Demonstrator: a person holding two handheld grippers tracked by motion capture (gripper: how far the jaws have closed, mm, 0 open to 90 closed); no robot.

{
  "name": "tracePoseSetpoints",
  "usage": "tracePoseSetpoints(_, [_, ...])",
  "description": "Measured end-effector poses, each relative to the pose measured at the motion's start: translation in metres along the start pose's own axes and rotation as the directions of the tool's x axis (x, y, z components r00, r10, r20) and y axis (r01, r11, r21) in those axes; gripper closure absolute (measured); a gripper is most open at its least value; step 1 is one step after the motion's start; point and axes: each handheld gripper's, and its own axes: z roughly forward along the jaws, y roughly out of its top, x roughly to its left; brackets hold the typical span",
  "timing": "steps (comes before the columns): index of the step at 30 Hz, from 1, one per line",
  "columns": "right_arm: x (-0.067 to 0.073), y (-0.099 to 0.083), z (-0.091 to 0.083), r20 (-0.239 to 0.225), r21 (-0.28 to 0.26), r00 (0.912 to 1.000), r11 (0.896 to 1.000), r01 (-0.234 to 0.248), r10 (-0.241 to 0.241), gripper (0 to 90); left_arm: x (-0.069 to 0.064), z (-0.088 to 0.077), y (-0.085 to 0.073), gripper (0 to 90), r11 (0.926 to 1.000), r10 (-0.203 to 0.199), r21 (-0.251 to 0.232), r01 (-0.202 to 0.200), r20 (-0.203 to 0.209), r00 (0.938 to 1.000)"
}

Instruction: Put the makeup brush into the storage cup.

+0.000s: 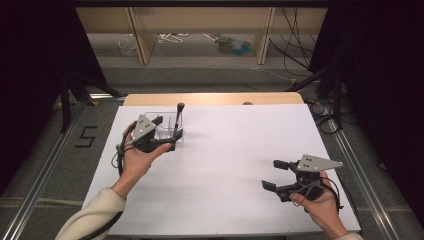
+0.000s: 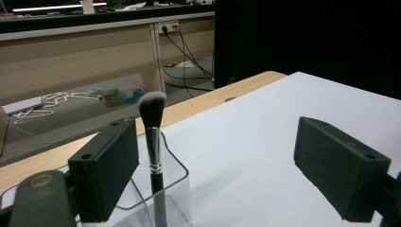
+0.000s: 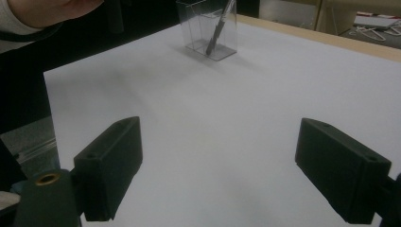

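Note:
A black-handled makeup brush (image 1: 179, 116) (image 2: 152, 137) (image 3: 218, 27) with a pale-tipped head stands upright in a clear plastic holder (image 1: 167, 131) (image 2: 182, 172) (image 3: 201, 26) at the far left of the white table (image 1: 230, 160). My left gripper (image 1: 167, 133) (image 2: 215, 142) is open right at the holder. Its jaws stand wide apart, with the brush just ahead of the left jaw. My right gripper (image 1: 273, 175) (image 3: 217, 151) is open low over bare table at the near right, with nothing between its jaws, and it faces the holder from far off.
The table's wooden far edge (image 1: 215, 98) borders a floor with cables (image 1: 295, 30) and shelving legs. A metal rail (image 1: 45, 165) runs along the left side. The other hand (image 3: 47, 9) is at the top left of the right gripper view.

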Motion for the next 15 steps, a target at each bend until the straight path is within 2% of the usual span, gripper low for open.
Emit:
tracePoseSetpoints(14, [0.0,0.0,0.0,0.001,0.0,1.0,1.0,0.001,-0.001,16.5,-0.004,-0.015,-0.001,14.7,0.9999,0.008,-0.007,-0.008,0.032,0.9995])
tracePoseSetpoints(15, [0.0,0.0,0.0,0.001,0.0,1.0,1.0,0.0,0.0,16.5,-0.005,-0.017,0.0,14.7,0.9997,0.022,-0.008,-0.021,0.036,0.9991])
